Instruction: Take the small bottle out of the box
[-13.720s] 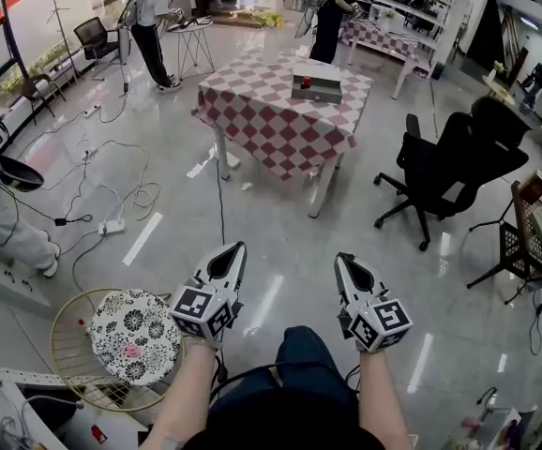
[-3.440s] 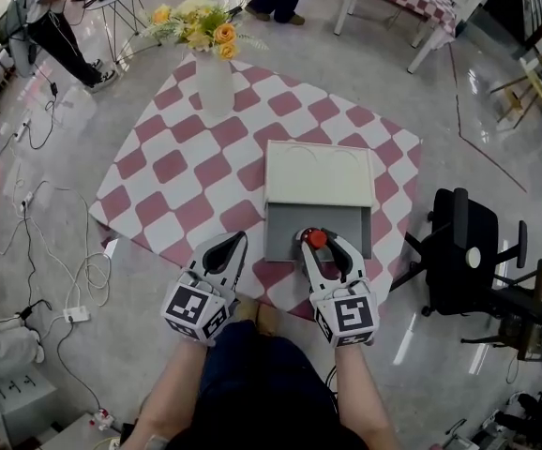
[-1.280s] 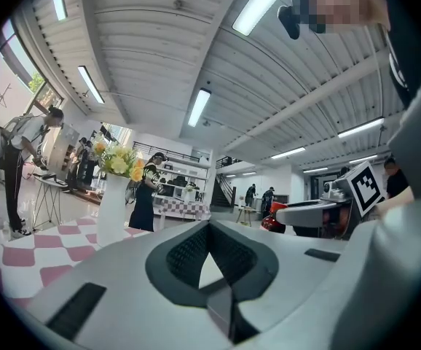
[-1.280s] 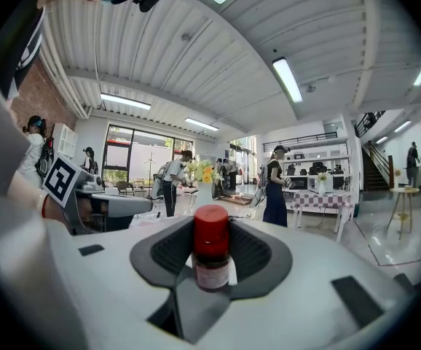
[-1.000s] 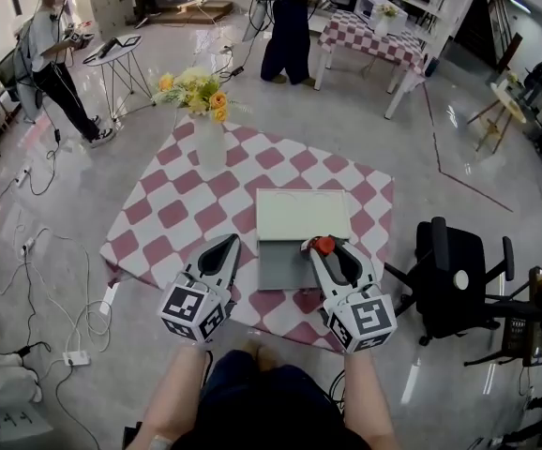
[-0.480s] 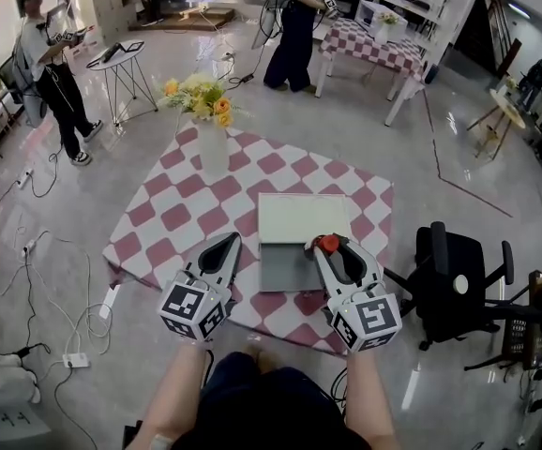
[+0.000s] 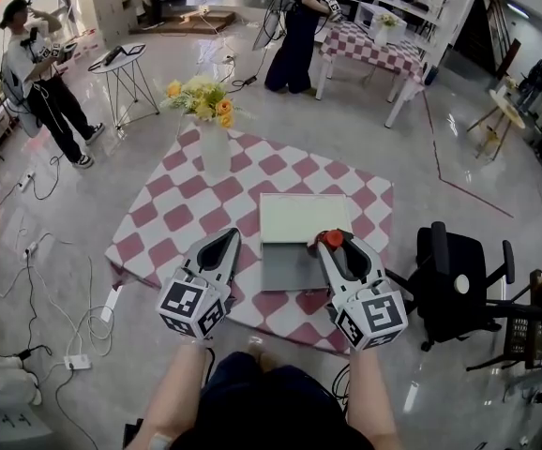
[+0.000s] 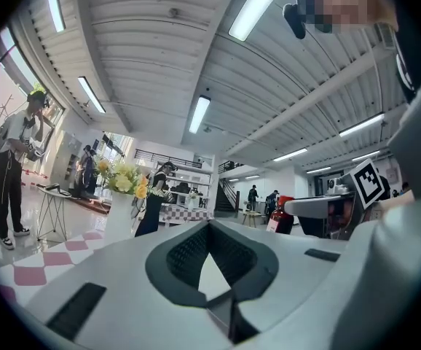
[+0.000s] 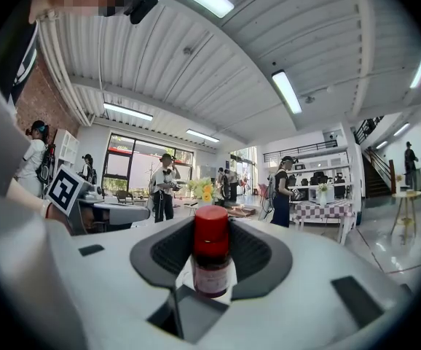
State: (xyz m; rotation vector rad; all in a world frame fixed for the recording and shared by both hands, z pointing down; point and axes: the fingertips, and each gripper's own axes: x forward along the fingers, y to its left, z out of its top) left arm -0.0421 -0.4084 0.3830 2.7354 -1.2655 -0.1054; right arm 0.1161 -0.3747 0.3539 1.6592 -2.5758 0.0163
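Note:
A small dark bottle (image 7: pixel 333 239) with a red cap stands upright between the jaws of my right gripper (image 7: pixel 336 247), which is shut on it and held in the air over the box's near right corner. In the right gripper view the bottle (image 9: pixel 211 257) sits between the pads, cap up. The box (image 7: pixel 283 268) is a grey tray with its cream lid (image 7: pixel 304 217) folded back, on the checked table (image 7: pixel 182 209). My left gripper (image 7: pixel 225 244) hovers left of the box, shut and empty; its own view shows the jaw tips (image 8: pixel 210 226) meeting with nothing between them.
A white vase of yellow flowers (image 7: pixel 211 146) stands at the table's far left. A black office chair (image 7: pixel 459 284) is right of the table. People stand at the far left (image 7: pixel 37 73) and behind the table (image 7: pixel 294 26). Cables (image 7: pixel 51 279) lie on the floor at left.
My right gripper has drifted slightly right with the bottle still in it. The left gripper has hardly moved. The person at the far left has shifted.

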